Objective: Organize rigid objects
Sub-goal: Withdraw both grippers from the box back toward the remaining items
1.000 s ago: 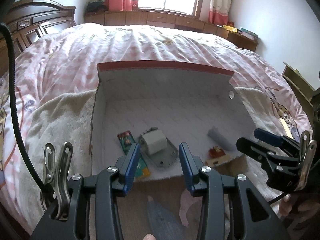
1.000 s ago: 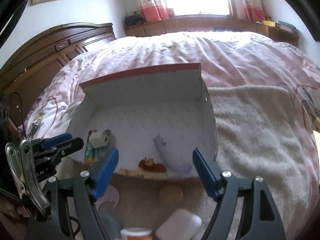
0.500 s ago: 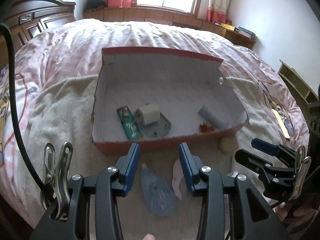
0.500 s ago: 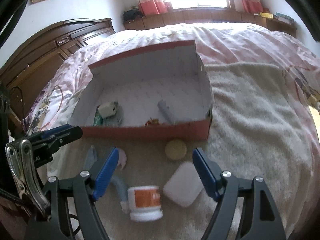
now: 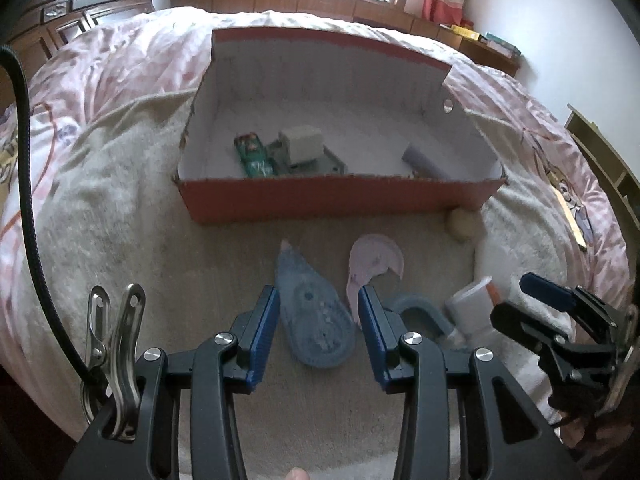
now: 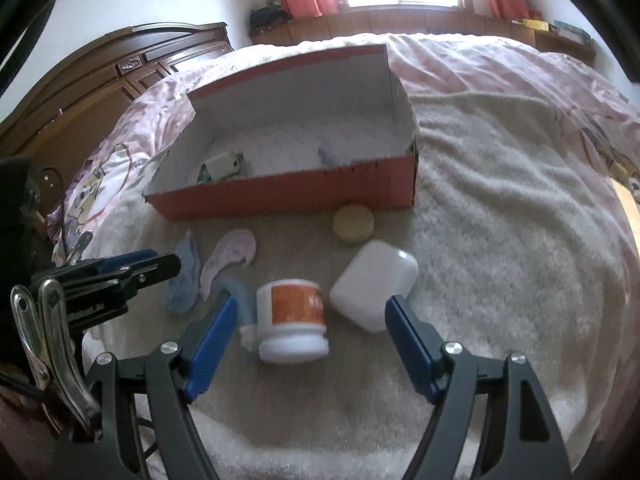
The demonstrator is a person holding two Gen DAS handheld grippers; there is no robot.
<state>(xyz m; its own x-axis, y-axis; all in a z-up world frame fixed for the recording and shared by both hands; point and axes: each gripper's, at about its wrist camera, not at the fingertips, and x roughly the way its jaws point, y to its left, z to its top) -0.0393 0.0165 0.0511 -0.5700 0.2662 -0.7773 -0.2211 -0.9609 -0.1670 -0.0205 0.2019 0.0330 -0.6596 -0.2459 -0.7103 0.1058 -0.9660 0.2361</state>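
Note:
A red cardboard box (image 5: 332,200) with a white inside stands on a beige towel. In it lie a green pack (image 5: 254,156), a white cube (image 5: 302,144) on a grey plate, and a grey tube (image 5: 424,164). In front of the box a blue teardrop tape dispenser (image 5: 316,316) lies under my left gripper (image 5: 317,300), which is open and apart from it. My right gripper (image 6: 312,308) is open wide over a white jar (image 6: 294,320) with an orange label, lying on its side, untouched. A white case (image 6: 374,284) lies beside the right finger.
A yellow round tin (image 6: 354,222) sits against the box's front wall (image 6: 280,196). A pink curved piece (image 6: 232,258) and a grey-blue hook (image 6: 240,296) lie between the dispenser and the jar. The towel (image 6: 500,240) rests on a pink quilt; a dark wooden headboard stands at the left.
Both grippers have drawn back from the box and sunk toward the towel. The loose objects in front of the box have come into view under them. Neither jaw width has changed.

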